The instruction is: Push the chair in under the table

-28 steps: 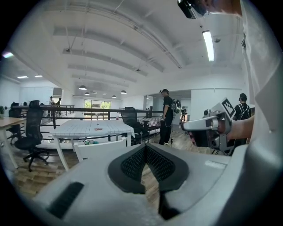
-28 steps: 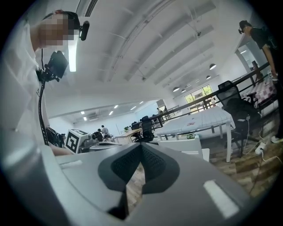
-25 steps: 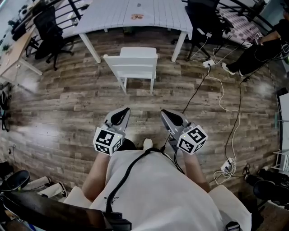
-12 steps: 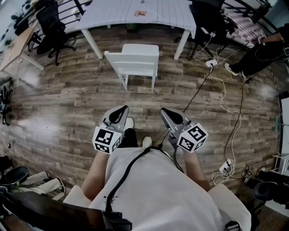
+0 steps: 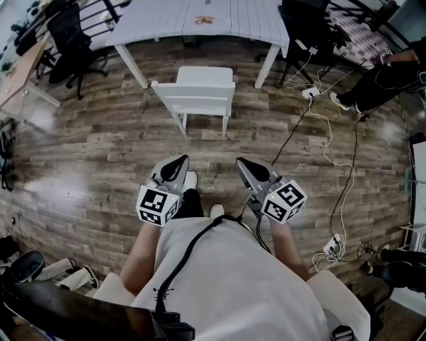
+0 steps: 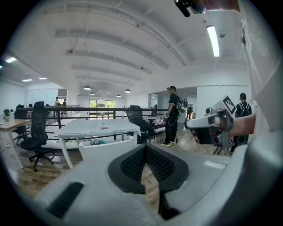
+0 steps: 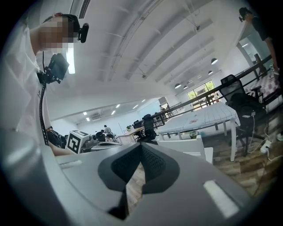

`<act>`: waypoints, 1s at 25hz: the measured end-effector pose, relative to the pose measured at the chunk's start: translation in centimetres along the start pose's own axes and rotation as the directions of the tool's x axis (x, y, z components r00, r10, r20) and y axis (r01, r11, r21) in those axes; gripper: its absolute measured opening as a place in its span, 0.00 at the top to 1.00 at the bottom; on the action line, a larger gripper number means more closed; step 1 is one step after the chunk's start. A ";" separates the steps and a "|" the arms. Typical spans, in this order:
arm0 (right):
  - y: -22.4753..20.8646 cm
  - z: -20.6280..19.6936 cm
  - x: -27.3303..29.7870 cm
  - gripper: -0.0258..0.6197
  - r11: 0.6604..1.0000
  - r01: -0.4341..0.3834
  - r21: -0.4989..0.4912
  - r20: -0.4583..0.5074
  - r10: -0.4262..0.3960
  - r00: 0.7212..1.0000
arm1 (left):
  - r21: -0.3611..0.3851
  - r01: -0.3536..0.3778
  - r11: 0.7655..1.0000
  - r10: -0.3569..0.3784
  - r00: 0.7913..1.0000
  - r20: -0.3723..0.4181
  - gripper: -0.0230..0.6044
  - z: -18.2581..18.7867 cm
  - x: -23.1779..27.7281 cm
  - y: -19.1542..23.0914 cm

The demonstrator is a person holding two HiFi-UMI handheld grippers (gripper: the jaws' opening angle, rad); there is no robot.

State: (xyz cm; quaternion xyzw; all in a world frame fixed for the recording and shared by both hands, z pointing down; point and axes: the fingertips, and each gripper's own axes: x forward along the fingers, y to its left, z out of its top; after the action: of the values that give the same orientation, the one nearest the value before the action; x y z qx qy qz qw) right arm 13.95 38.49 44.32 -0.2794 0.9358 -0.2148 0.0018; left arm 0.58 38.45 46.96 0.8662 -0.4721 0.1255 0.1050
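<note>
Stepping forward since a second ago, the person has put a shoe out just beside the left gripper, and both tools ride a little closer to the chair. At the left, that gripper's jaws are pressed together with nothing between them, well apart from the chair back. At the middle, the white chair stands on the wooden floor in front of the table's near edge, between its two near legs, back toward the person, slightly skewed and not yet tucked under. The right gripper is likewise closed and empty. Further right, a cable trails across the floor. Closed tips make narrow contact points, so an uneven push on the back could swing the skewed chair into a table leg or tip it if its feet catch on the planks. The cable could also snag a foot.
</note>
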 end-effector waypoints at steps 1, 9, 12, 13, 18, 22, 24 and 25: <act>-0.3 0.2 0.5 0.95 1.000 0.005 -0.001 -0.001 -0.005 1.000 | -0.001 0.003 1.000 -0.003 1.000 -0.001 0.95 0.1 0.4 0.6; -2.7 2.7 5.3 0.95 0.999 0.048 0.004 0.024 -0.048 0.999 | 0.017 0.052 0.999 -0.052 0.999 0.005 0.95 1.8 3.9 5.9; -3.2 3.8 7.3 0.95 0.998 0.068 0.004 0.039 -0.068 0.997 | 0.023 0.083 0.996 -0.083 0.996 0.011 0.95 2.7 4.8 8.0; -3.4 4.2 8.1 0.95 0.997 0.074 0.001 0.044 -0.074 0.996 | 0.025 0.091 0.996 -0.091 0.996 0.012 0.95 3.0 5.1 8.9; -4.9 6.1 11.9 0.95 0.993 0.121 0.005 0.063 -0.121 0.991 | 0.030 0.125 0.992 -0.125 0.992 0.006 0.95 4.1 6.7 13.2; -5.9 7.5 15.0 0.95 0.987 0.163 0.005 0.087 -0.163 0.983 | 0.032 0.152 0.988 -0.152 0.988 -0.006 0.95 4.0 7.4 16.8; -6.4 7.9 16.1 0.95 0.981 0.192 0.008 0.102 -0.192 0.976 | 0.033 0.166 0.986 -0.166 0.986 -0.010 0.95 3.8 7.6 18.3; -6.6 8.1 16.6 0.95 0.979 0.206 0.013 0.110 -0.206 0.972 | 0.033 0.174 0.984 -0.173 0.985 -0.010 0.95 3.8 7.8 19.1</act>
State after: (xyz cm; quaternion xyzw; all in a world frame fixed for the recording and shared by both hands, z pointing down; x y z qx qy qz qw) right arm 4.39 21.55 41.59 -0.3864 0.9001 -0.1990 0.0315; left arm -11.01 21.01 47.00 0.9052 -0.3922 0.1272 0.1026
